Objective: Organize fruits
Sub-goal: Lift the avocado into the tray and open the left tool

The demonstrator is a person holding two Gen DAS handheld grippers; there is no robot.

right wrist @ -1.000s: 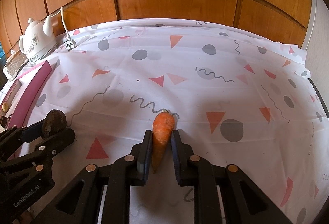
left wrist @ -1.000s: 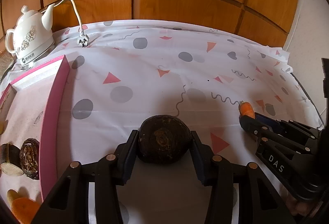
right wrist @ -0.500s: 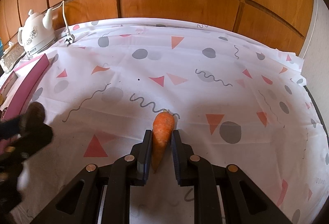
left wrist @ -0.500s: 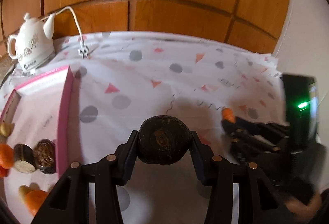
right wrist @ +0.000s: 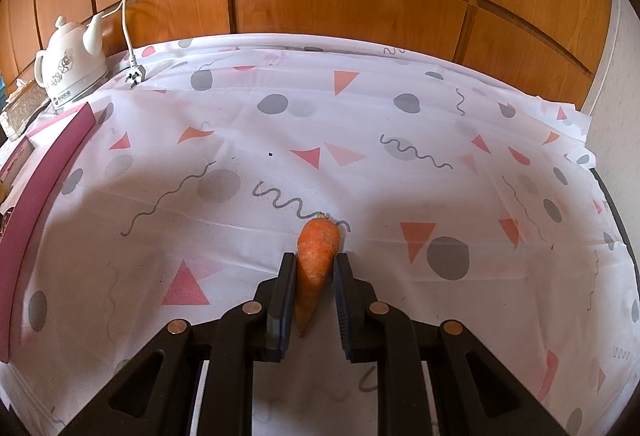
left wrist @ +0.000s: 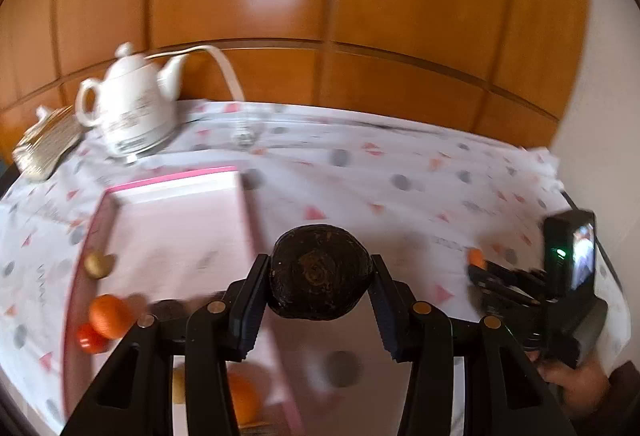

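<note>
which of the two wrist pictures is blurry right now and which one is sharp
Left wrist view: motion-blurred; the kettle and pink tray smear, only the dark fruit in the left gripper stays fairly crisp. Right wrist view: sharp; carrot and tablecloth print read clearly, glare on the wooden panels.

Each camera is looking forward along its own fingers toward the wooden wall (right wrist: 352, 7); the left is sitting higher. Both are sharing the tablecloth (right wrist: 400, 123) and kettle (left wrist: 130, 107).

left claw (left wrist: 320, 284) clamps dark round fruit (left wrist: 320, 272) | above pink tray (left wrist: 248, 220) edge | view blurred
</note>
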